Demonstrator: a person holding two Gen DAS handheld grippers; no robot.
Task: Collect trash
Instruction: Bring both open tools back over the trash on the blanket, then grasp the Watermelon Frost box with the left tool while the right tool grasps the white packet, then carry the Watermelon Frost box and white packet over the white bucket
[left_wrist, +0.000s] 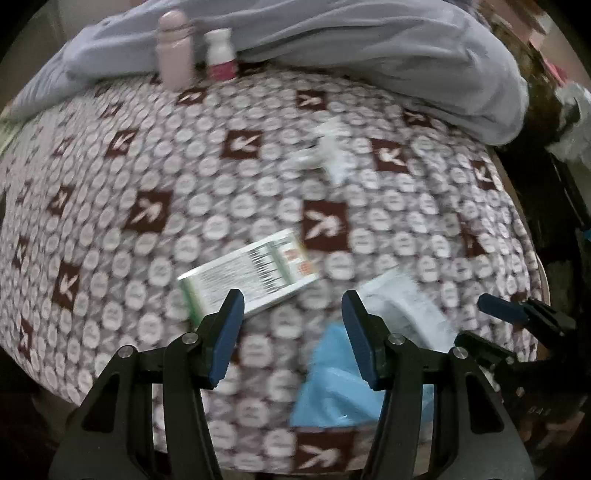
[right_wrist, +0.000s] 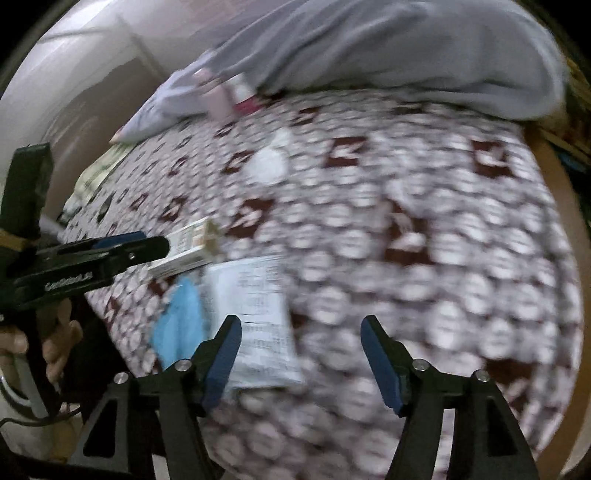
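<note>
Left tool (left_wrist: 291, 325): jaws parted, nothing between them, over the bed (left_wrist: 110, 206).
Right tool (right_wrist: 301, 354): jaws parted, empty.
Blue bag (left_wrist: 332, 391): on the bedspread beneath the left tool.
Box (left_wrist: 247, 273): flat on the bed, near the printed paper (right_wrist: 258, 317).
Tissue (left_wrist: 328, 147): crumpled, farther up the bed.
Bottles (left_wrist: 173, 48): upright against the grey duvet (left_wrist: 369, 48).

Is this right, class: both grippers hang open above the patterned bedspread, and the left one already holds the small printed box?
Not quite. The left gripper holds nothing: in the left wrist view its jaws stand open with only the bedspread showing between them, and the box lies flat beyond its fingertips. The right gripper is open too.
</note>
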